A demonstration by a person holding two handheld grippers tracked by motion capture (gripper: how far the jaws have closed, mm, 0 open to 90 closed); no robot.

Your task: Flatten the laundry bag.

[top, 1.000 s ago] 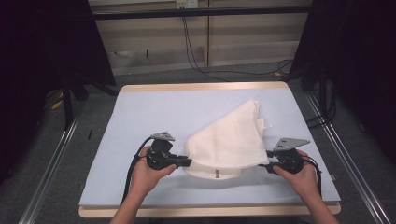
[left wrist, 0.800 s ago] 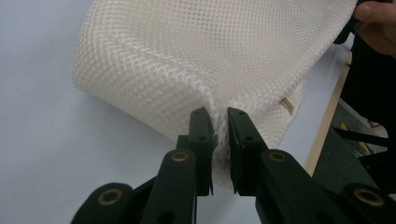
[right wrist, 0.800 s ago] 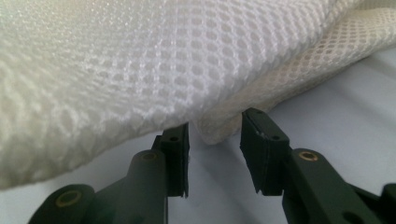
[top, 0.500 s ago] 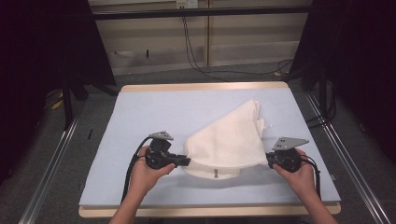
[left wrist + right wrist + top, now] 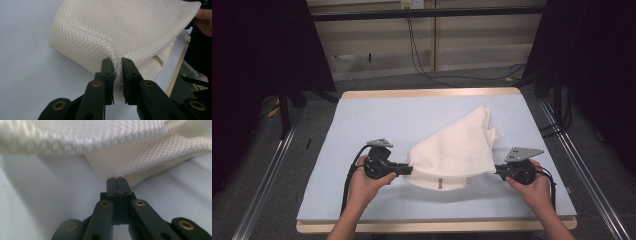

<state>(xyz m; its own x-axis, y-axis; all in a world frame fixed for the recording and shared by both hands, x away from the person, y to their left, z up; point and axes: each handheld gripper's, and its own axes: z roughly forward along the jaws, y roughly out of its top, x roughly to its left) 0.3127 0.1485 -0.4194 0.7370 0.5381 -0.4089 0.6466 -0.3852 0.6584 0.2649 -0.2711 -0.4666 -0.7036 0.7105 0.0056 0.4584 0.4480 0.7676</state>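
Two grippers pinch one white mesh bag (image 5: 453, 152) on the pale blue table (image 5: 377, 120) — the left gripper (image 5: 408, 170) clamps a fold at the bag's eight o'clock edge, while the right gripper (image 5: 497, 170) — jaws just closed tight — nips its four o'clock corner.

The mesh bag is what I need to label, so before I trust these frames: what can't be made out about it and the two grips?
- High view: what, if anything, is inside the mesh bag; its weave and folds hide it.
- Right gripper view: the bag's upper fold is blurred; whether the right gripper pinches one layer or several is hidden by its shut jaws.
- Left gripper view: the bag's far corner is cut off by the edge, beyond the left gripper.
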